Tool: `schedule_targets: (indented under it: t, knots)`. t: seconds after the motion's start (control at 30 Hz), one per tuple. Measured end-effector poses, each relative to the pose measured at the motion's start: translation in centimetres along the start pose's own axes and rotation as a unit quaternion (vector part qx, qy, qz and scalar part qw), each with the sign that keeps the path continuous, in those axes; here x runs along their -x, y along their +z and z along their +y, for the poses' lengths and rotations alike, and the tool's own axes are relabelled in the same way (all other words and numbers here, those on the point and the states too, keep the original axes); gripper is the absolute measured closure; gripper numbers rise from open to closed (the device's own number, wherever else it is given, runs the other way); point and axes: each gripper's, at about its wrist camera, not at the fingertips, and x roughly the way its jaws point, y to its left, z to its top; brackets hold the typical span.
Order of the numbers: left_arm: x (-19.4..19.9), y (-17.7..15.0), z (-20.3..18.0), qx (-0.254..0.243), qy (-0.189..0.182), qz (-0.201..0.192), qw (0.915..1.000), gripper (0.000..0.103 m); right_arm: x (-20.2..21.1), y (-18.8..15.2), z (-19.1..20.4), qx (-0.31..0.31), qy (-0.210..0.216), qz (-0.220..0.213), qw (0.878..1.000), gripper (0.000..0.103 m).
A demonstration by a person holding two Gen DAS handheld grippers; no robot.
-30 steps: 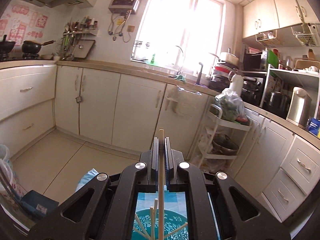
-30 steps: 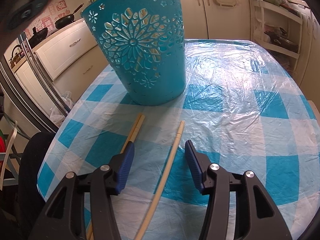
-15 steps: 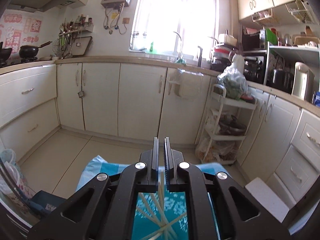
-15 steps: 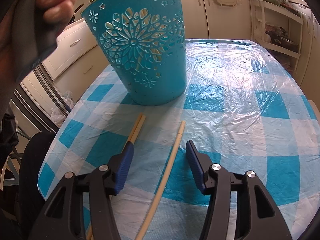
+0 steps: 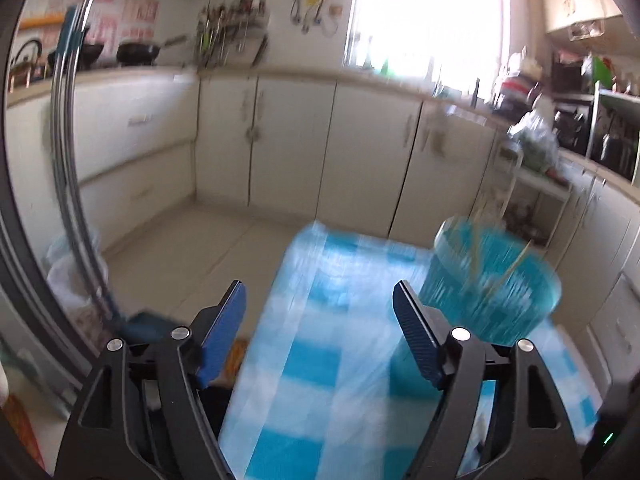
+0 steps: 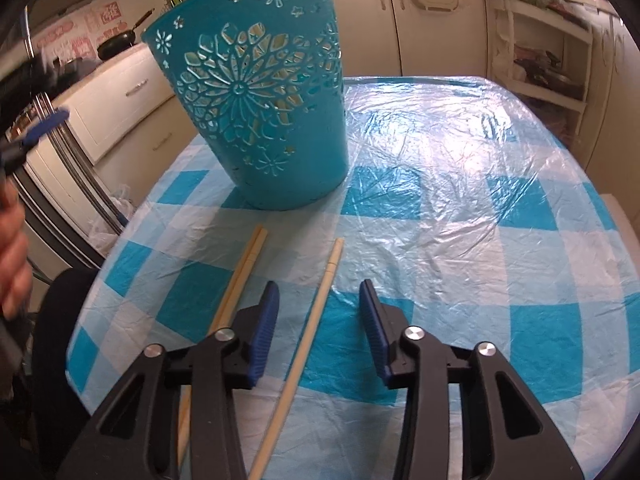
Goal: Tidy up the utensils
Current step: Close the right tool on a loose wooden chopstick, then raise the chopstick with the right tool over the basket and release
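Chopsticks, pale wood, split between bench and bucket. Teal plastic bucket with cut-out flower pattern point(image 6: 262, 96) upright on the bench under a blue-and-white checked plastic cloth point(image 6: 460, 200), toward its far left part in the right wrist view. Single wooden chopstick point(image 6: 310, 328) flat on the cloth just in front of the bucket, running back between the blue pads of the right gripper point(image 6: 319, 312); jaws spread wide, one to each side of the stick, neither touching it. Pair of wooden chopsticks point(image 6: 240, 276) side by side, left of the single one, also in front of the bucket, partly hidden under the left pad. Left gripper point(image 5: 320, 308) above the near-left edge of the cloth, well apart from the bucket, jaws spread wide and holding nothing. Blurred left wrist view: several thin wooden sticks point(image 5: 480, 256) leaning inside the bucket.
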Motion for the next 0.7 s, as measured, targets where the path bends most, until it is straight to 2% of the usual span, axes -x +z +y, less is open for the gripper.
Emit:
schedule_targets:
  t: [0.1,0.13,0.17,0.23,0.3,0.37,0.53,0.6,0.7]
  knots:
    - [-2.3,-3.1,0.6,0.007,-0.006,0.058,0.9983,0.031,-0.1,0.1,0.3,0.021,-0.022,0.003,1.000,0.083]
    - [-2.8,-3.8,0.4,0.003,-0.008,0.068,0.9977,0.031,0.0,0.0,0.6,0.040,-0.025,0.008,0.999,0.094]
    - [-3.5,-4.6,0.2,-0.002,-0.015,0.085,0.9962,0.031,0.2,-0.1,0.9,0.054,-0.022,0.017,0.998,0.096]
    - [-4.2,-5.4,-0.3,-0.012,-0.025,0.102,0.9944,0.030,0.7,-0.3,0.7,0.056,-0.013,0.027,0.998,0.097]
    - [-4.3,-5.8,-0.6,-0.021,-0.030,0.104,0.9939,0.024,0.7,-0.5,0.3,0.055,-0.002,0.042,0.998,0.097]
    - [-4.4,-6.0,-0.6,-0.019,-0.036,0.107,0.9935,0.022,0.7,-0.4,-0.1,0.044,0.003,0.042,0.998,0.096]
    - [-4.6,-6.1,-0.4,-0.011,-0.044,0.115,0.9923,0.020,0.4,-0.4,1.3,0.084,-0.020,0.035,0.996,0.093]
    - [-4.8,-6.2,-0.3,-0.012,-0.044,0.120,0.9917,0.019,0.5,-0.3,1.1,0.071,-0.014,0.040,0.997,0.097]
    - [-4.9,-6.3,-0.5,-0.014,-0.045,0.122,0.9914,0.019,1.2,-0.2,-0.1,0.034,0.014,0.036,0.999,0.097]
